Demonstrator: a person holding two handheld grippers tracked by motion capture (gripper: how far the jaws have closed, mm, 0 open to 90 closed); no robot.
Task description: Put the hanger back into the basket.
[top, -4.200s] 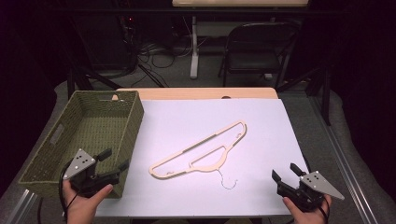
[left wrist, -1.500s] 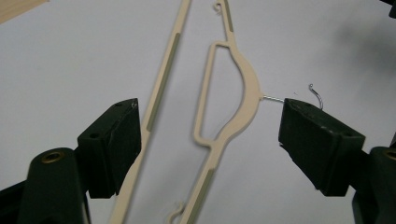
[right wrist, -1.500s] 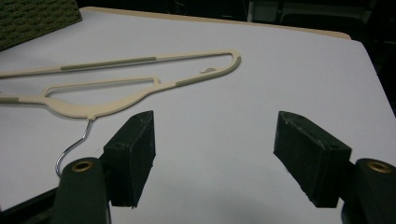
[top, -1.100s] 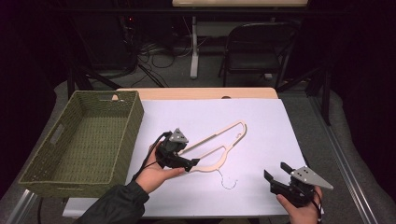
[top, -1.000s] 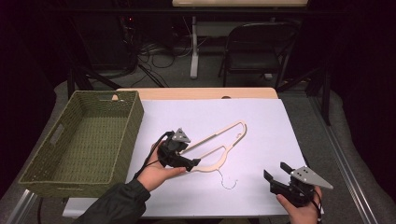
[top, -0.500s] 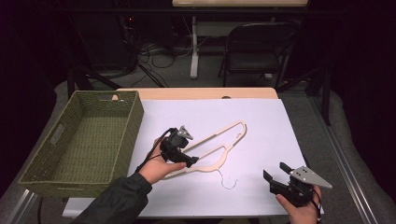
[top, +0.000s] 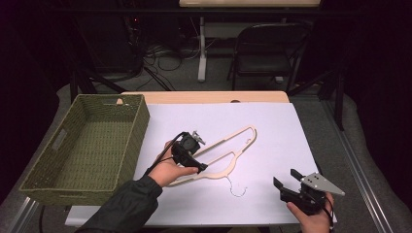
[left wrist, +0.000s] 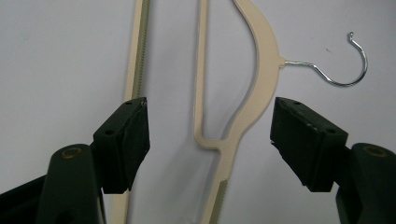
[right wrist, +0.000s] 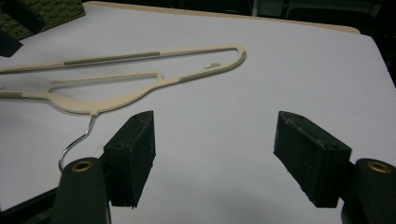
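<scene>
While the table (top: 204,97) carries a big white sheet (top: 272,141) over most of its top, a green woven basket (top: 87,150) sits at the sheet's left edge, touching or overlapping it. Hanger (top: 228,150), cream with a wire hook (top: 237,188), lies flat on the sheet near the middle, slanted, its far end toward the back right, hook end toward the person. Left gripper (top: 194,167) is over the hanger's near-left part, held by a hand in a dark sleeve. In the left gripper view its jaws stand wide, astride the hanger (left wrist: 259,79): the curved shoulder bar and the inner bar lie between the pads, the straight ribbed bar runs by the left pad. Pads not pressing on anything; can't tell if the tips touch the sheet. Jaws have just been closing a little, hanger between them. Hook (left wrist: 343,65) lies off to the upper right in that view. Right gripper (top: 286,187) sits at the sheet's near right corner, well apart from the hanger. Right gripper view: jaws wide, only sheet (right wrist: 280,70) between them, hanger (right wrist: 140,88) beyond to the left, hook (right wrist: 77,140) just beside the left jaw.
</scene>
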